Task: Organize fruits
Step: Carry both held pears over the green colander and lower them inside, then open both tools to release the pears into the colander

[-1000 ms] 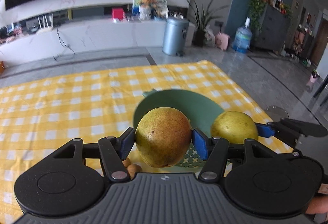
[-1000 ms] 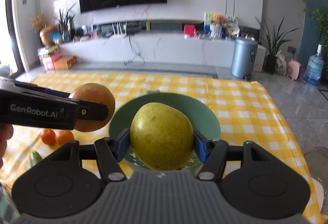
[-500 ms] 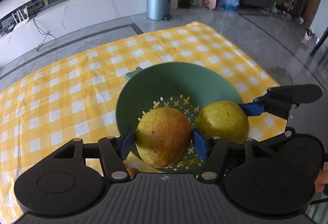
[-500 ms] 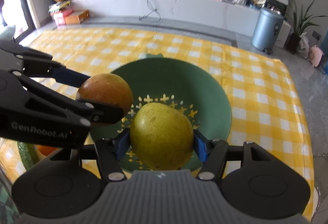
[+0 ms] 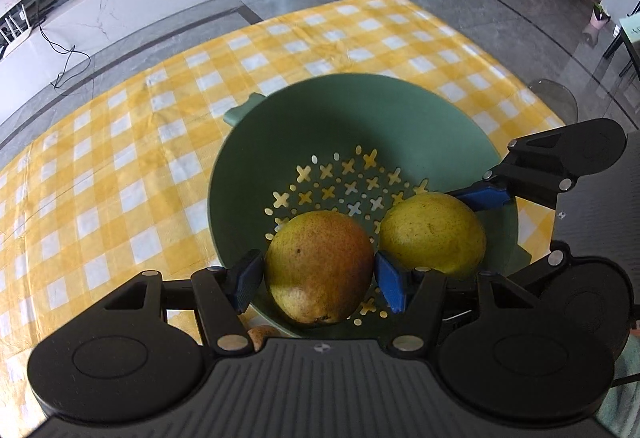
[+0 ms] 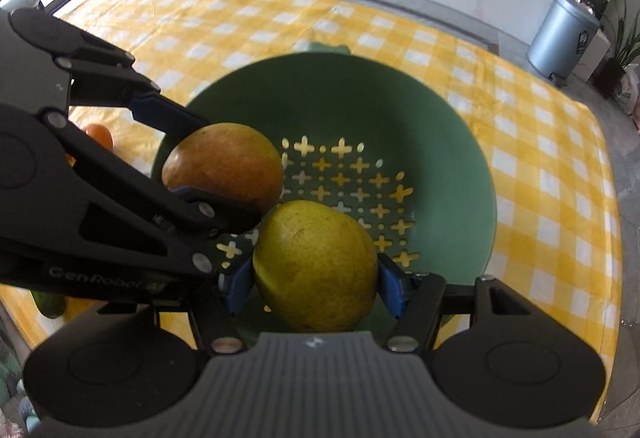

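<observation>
Both grippers are working over the green colander point(image 5: 360, 125), which is sitting on the desk point(image 5: 120, 157) under a yellow-and-white check cloth.

Left gripper point(image 5: 320, 274): its blue pads are clamping a reddish-yellow pear point(image 5: 320, 266), one pad on each flank. The fruit is hanging inside the colander's rim, above the perforated bottom; contact with the bottom cannot be told.

Right gripper point(image 6: 316, 282): its jaws are gripping a yellow-green pear point(image 6: 316, 266) in the same way, just beside the first pear, also within the rim. From the right wrist view the two pears are sitting very near each other, possibly touching; the left gripper's finger is crossing in front and hiding the gap.

Progress, as a judgement: delivery of these two pears is nearly done, release is not. Neither fruit is resting free in the colander yet, and no other fruit is lying in it. What is left appears to be lowering, opening both grippers, then fetching the remaining pieces.

Count:
- pears: two, both held.
- colander: one.
- orange fruit point(image 6: 98, 135) on the cloth beyond the left gripper: one clearly showing, perhaps a second sliver behind the arm.
- green item point(image 6: 50, 304) at the near cloth edge: one, mostly hidden, kind unclear.
- small brownish round thing point(image 5: 262, 336) under the left gripper: one, partly hidden.
</observation>
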